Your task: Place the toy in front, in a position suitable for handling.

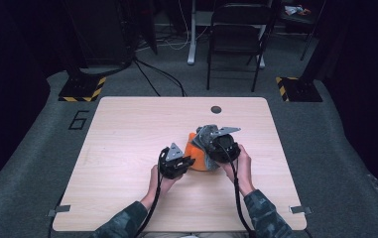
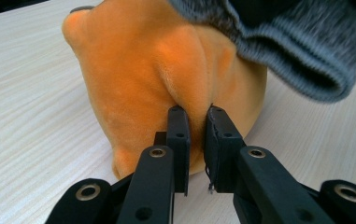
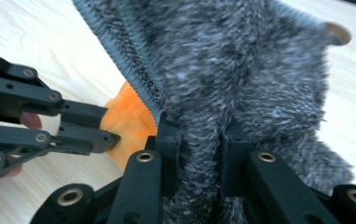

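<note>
— What has each tool got?

— The left tool (image 2: 197, 122) is pinched tight on a fold of the orange plush toy (image 2: 166, 79), which sits on the surface (image 1: 127, 134) near the middle. The right tool (image 3: 199, 140) is clamped on the grey knit hat (image 3: 241, 70) draped over the toy's top.

— Any advice?

— I'd keep the left one pinning the toy down while the right one works the hat evenly, so the knit doesn't snag.

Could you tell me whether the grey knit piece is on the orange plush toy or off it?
Partly on: grey knit piece drapes the orange plush toy's top.
</note>
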The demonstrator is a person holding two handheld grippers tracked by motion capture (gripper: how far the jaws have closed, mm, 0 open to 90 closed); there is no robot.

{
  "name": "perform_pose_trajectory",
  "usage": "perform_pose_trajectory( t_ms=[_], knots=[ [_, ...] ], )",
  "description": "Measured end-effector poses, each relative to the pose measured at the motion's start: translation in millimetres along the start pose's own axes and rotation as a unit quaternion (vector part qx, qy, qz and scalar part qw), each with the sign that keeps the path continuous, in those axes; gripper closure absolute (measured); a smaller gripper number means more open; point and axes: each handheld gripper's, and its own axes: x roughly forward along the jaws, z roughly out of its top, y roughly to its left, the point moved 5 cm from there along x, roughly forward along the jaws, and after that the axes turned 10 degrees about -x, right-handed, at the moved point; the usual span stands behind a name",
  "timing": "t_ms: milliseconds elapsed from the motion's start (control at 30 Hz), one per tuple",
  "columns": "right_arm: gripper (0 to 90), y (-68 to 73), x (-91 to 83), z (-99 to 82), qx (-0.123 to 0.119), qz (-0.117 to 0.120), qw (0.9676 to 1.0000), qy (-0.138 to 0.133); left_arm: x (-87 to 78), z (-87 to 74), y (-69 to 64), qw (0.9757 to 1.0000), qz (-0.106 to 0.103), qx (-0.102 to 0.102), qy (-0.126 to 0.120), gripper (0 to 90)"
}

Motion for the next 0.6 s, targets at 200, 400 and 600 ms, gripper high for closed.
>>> perform_pose_trajectory(
  t_ms=[200,400,600],
  knots=[
    [73.7,-7.7,-1.3,-4.3,0.005,-0.008,0.9999,0.009,-0.3,1.0,-0.8,1.0000,-0.001,0.008,0.002,80.9],
    [73.6,-19.5,-1.8,-11.5,0.012,-0.015,0.9995,0.026,0.3,1.2,-1.0,1.0000,-0.001,0.005,0.001,81.0],
    [73.6,-31.4,1.3,-21.5,0.032,-0.020,0.9980,0.050,0.6,0.7,0.6,1.0000,0.000,0.002,0.000,81.0]
  ],
)
